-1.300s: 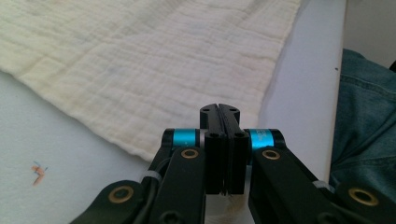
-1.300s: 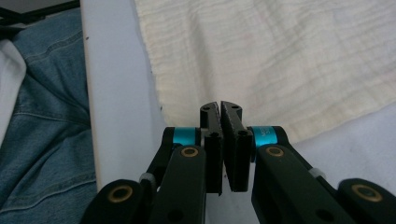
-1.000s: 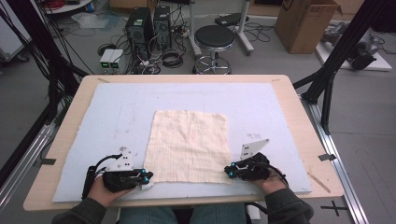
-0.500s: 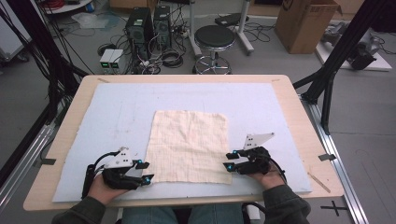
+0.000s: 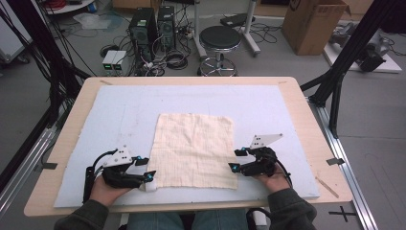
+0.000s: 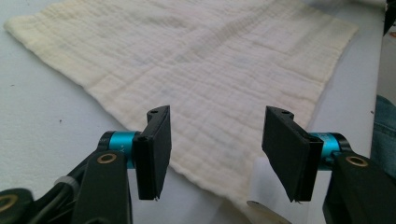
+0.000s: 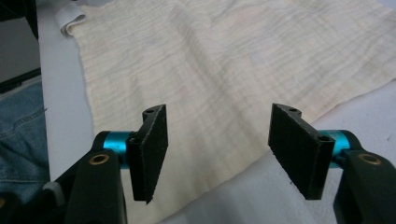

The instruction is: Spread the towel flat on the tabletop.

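Cloth (image 5: 194, 151), cream and nearly square, lies flat in the lower middle of the high view on the pale blue mat (image 5: 119, 110) that covers the table (image 5: 306, 115). Its slightly longer axis runs from the bottom of the frame toward the top, edges roughly square to the table. The left gripper (image 5: 146, 168) sits at the cloth's lower left corner, the right gripper (image 5: 235, 159) just beside its lower right edge; both have just been opening.

From the left gripper view, the cloth (image 6: 201, 65) spreads from the upper left toward the lower right, its near corner lying on the mat between the spread jaws, which do not press on it.

From the right gripper view, the cloth (image 7: 233, 60) fills the upper frame, its edge slanting down to the lower left under the spread jaws, unpinched.
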The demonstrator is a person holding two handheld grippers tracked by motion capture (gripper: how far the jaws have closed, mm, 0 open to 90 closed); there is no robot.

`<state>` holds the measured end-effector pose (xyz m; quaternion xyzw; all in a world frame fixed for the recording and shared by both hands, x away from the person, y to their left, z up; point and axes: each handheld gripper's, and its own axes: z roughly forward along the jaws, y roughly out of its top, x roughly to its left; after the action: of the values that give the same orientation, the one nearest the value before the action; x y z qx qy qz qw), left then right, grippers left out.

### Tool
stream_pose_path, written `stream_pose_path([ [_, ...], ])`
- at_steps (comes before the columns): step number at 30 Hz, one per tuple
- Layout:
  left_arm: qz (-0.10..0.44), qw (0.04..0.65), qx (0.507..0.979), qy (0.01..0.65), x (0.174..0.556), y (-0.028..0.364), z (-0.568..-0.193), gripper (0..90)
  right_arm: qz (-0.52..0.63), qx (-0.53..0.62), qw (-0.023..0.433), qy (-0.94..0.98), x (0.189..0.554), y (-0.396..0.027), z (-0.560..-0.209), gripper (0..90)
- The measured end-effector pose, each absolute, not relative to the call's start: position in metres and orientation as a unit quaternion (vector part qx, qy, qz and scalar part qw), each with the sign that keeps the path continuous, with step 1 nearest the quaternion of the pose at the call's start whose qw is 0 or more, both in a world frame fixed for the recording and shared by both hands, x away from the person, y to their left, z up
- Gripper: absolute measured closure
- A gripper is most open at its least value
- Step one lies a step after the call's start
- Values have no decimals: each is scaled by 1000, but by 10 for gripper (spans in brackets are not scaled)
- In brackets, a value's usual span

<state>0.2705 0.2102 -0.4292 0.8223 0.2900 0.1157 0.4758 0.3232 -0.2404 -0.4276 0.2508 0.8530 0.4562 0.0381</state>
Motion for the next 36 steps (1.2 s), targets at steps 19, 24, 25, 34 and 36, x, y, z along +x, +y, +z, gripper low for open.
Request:
stream_pose_path([
  [19, 124, 474, 819, 299, 275, 206, -429, 363, 458, 267, 60, 846, 329, -240, -426, 272],
  [24, 124, 473, 820, 298, 275, 206, -429, 361, 456, 263, 60, 848, 329, -239, -426, 271],
  [25, 124, 474, 819, 299, 275, 206, -429, 361, 456, 263, 59, 848, 329, -239, -426, 271],
  [34, 125, 474, 819, 298, 275, 206, -428, 360, 454, 260, 59, 850, 328, -239, -426, 271],
  [36, 126, 473, 820, 297, 276, 207, -428, 359, 455, 260, 58, 850, 328, -239, -426, 271],
])
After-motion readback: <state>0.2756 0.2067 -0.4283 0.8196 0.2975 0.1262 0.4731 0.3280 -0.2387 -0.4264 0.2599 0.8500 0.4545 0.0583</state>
